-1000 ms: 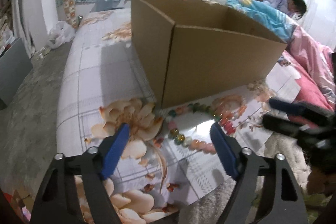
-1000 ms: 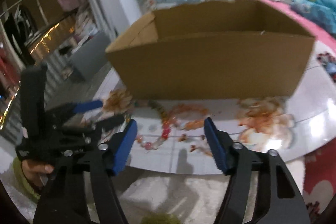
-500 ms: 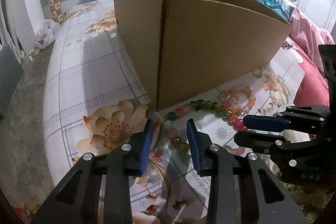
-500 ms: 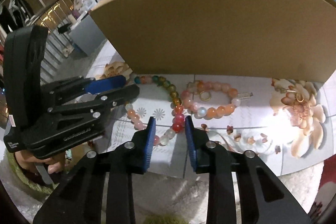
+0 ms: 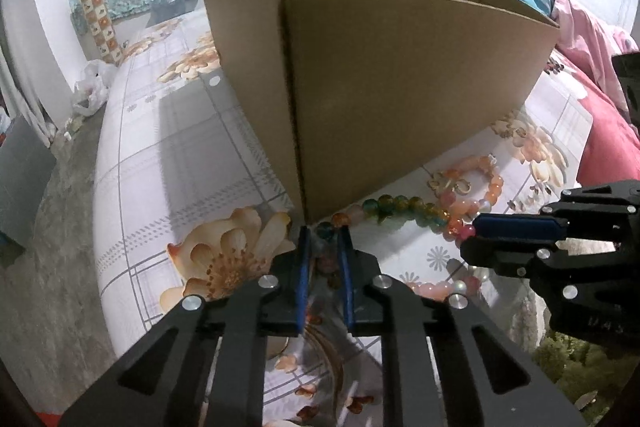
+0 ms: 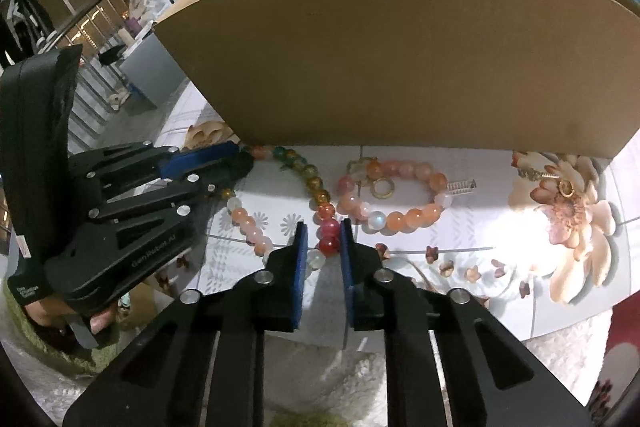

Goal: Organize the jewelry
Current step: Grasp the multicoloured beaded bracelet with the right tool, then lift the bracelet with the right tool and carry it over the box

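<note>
Blue-padded, both claws have just been closing on the long bead necklace (image 6: 316, 187) lying near the counter's (image 5: 168, 155) front edge, before the cardboard box (image 6: 400, 59). The left claw (image 5: 323, 247) now pinches beads by the box's near corner; the right claw (image 6: 323, 247) clamps the red beads. With both ends gripped, lifting looks next. The peach bracelet (image 6: 400, 215) lies loose beside it. Faint white lettering on the left claw's body is unreadable.

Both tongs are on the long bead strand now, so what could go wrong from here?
1. The left tongs and right tongs pinch one bead strand at separate spots; pulling apart might snap it.
2. Round beads may slip out.
3. The strand lies close to the peach bracelet and may drag it.
</note>
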Demonstrator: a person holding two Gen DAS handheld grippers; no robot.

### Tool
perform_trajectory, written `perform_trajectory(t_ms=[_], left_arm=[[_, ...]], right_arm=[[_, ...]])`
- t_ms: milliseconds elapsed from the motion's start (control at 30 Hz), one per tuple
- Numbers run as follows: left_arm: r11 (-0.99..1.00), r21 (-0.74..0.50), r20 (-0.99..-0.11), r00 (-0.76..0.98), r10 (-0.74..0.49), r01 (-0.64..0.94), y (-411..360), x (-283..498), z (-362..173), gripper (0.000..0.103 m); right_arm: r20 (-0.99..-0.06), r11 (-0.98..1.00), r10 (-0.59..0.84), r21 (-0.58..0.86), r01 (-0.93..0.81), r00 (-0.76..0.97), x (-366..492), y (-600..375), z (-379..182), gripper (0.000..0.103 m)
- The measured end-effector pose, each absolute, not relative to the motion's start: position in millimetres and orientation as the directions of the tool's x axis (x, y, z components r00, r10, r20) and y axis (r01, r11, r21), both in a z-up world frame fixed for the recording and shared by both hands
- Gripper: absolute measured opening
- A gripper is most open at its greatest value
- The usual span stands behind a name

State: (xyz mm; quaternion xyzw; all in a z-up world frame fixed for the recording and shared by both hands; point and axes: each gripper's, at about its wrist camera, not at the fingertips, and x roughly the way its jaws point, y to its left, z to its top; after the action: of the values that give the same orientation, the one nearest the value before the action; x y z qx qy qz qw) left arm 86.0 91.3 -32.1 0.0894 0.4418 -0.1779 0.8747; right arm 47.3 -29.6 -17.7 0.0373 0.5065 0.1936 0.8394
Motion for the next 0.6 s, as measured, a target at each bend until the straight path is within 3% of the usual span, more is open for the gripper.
perform_trajectory(t_ms=[400,600], left_arm=[[0.865,-0.065,-0.734,0.563,-0.379,0.497,95.0,63.4,22.3,0.009],[0.837,-0.14,-0.634,0.602,-0.485,0.528,105.5,50.1,79.7,0.009]], right_arm=[[-0.771,0.896,0.44,0.343,-0.281,0.461,26.6,-46.1,7.1,0.007],[-0.677,0.88,0.474,0.336,-0.337,0.563,12.7,-63.8,57.1,0.007]])
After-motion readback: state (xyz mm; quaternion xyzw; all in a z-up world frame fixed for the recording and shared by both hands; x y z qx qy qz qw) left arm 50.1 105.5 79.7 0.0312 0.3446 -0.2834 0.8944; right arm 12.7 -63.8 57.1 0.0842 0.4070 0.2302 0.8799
